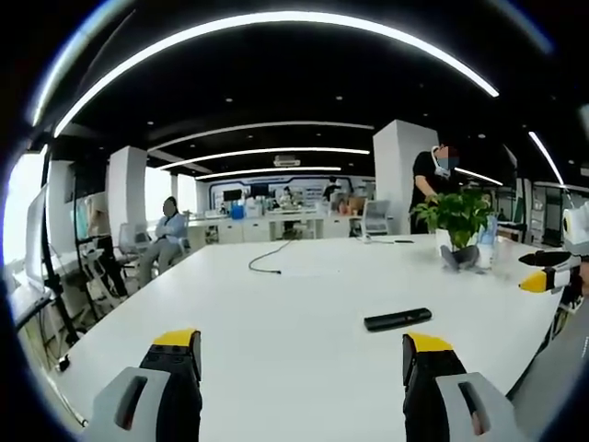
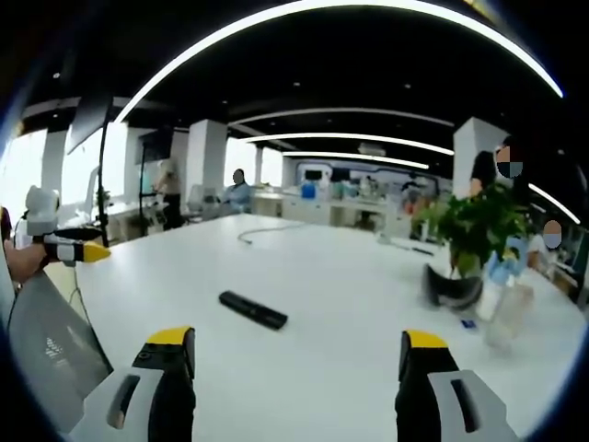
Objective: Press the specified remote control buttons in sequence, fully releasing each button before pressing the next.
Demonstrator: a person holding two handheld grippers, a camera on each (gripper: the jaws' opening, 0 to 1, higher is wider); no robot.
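- Two grippers, jaws spread wide and empty: left gripper (image 1: 301, 359), right gripper (image 2: 299, 354), both held above the near edge of the white desk (image 1: 276, 304).
- Black remote control (image 1: 398, 319) lies flat on the desk, ahead of both grippers, untouched.
- Potted plant (image 1: 457, 221) stands well beyond the remote.
- Black cable (image 1: 267, 258) lies mid-desk, farther back.
- Seated person (image 1: 166, 235) in the background.
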